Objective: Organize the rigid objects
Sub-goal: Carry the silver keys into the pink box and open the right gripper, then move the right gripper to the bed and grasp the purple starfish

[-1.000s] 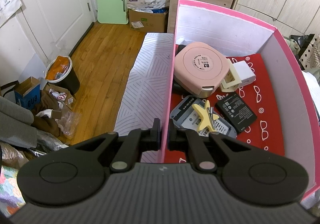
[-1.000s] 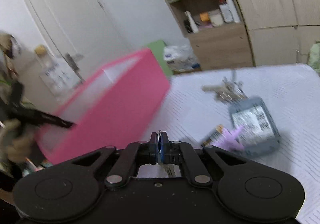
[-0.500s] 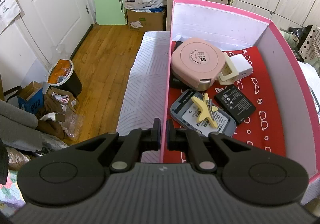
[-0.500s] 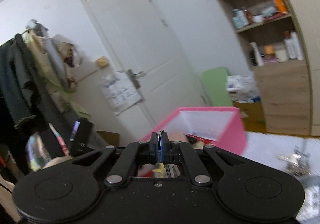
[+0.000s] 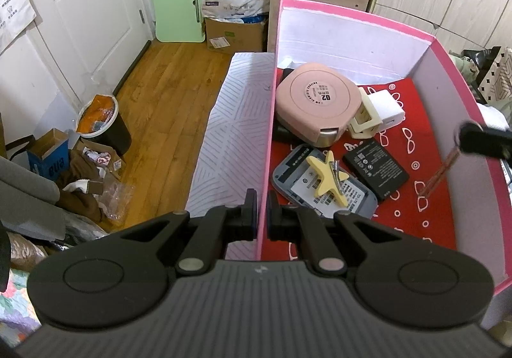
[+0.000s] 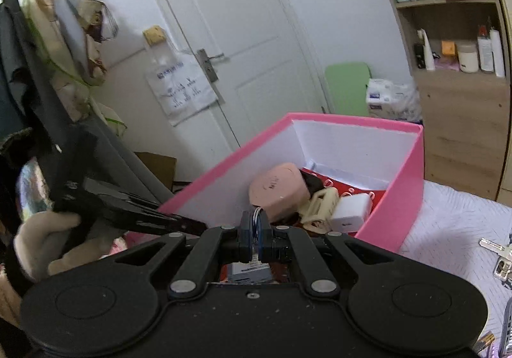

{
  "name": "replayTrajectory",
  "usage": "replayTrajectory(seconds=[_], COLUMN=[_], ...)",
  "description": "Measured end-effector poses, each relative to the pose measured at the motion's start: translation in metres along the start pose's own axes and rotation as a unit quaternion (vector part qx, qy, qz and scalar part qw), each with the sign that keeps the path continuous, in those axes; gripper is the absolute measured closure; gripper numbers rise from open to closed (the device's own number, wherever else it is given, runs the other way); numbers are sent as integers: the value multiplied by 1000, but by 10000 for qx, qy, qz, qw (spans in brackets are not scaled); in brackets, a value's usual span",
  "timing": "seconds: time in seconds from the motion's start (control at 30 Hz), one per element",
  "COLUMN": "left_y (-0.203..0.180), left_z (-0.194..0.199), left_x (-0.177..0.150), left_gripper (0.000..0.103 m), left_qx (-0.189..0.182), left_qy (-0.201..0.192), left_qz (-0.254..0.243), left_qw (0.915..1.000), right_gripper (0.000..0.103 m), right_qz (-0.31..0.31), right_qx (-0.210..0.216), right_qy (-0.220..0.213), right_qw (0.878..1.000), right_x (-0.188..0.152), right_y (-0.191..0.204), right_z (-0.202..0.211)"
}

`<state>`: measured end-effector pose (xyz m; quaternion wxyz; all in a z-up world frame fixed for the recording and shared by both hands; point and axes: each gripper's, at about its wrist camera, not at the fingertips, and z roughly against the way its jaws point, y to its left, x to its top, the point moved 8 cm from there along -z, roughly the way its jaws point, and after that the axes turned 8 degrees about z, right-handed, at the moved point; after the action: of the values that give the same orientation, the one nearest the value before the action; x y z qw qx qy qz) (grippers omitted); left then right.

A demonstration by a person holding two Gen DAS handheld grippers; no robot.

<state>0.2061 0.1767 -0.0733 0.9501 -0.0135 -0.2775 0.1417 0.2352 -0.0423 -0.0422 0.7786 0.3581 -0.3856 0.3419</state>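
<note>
A pink box (image 5: 352, 13) with a red patterned floor holds a round pink case (image 5: 315, 100), a white charger (image 5: 385, 108), a cream clip (image 5: 364, 124), a black battery (image 5: 376, 167) and a yellow star clip (image 5: 324, 177) on a grey device (image 5: 323, 190). My left gripper (image 5: 261, 214) is shut on the box's left wall. My right gripper (image 6: 255, 236) is shut on a metal key ring (image 6: 256, 218), over the box's near right part. In the left wrist view its tip (image 5: 470, 138) shows with a reddish strip (image 5: 440, 174) hanging below it.
The box (image 6: 406, 198) stands on a white patterned bed cover (image 6: 454, 230). A bunch of keys (image 6: 499, 257) lies on the cover to the right. Left of the bed are wooden floor, a bin (image 5: 102, 121) and cardboard boxes. A door and shelves stand behind.
My right gripper has carried the key ring from the bed cover over to above the pink box and has come into the left wrist view. The left gripper still holds the box wall.
</note>
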Motion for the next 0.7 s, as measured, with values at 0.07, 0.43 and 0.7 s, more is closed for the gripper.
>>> replayTrajectory(seconds=[0.07, 0.43, 0.7], left_y=[0, 0, 0], left_z=[0, 0, 0], left_x=[0, 0, 0], left_gripper=[99, 98, 98], left_qx=[-7, 26, 57], left_qy=[-6, -28, -15], left_qz=[7, 39, 47], left_qw=[10000, 10000, 10000], right_gripper=[98, 93, 90], right_qz=[343, 406, 10], right_qx=[-541, -1215, -1272], right_qy=[24, 37, -356], right_qw=[9979, 9918, 9912], right_x=[2, 12, 10], right_y=[-5, -25, -31], right_z=[-3, -5, 47])
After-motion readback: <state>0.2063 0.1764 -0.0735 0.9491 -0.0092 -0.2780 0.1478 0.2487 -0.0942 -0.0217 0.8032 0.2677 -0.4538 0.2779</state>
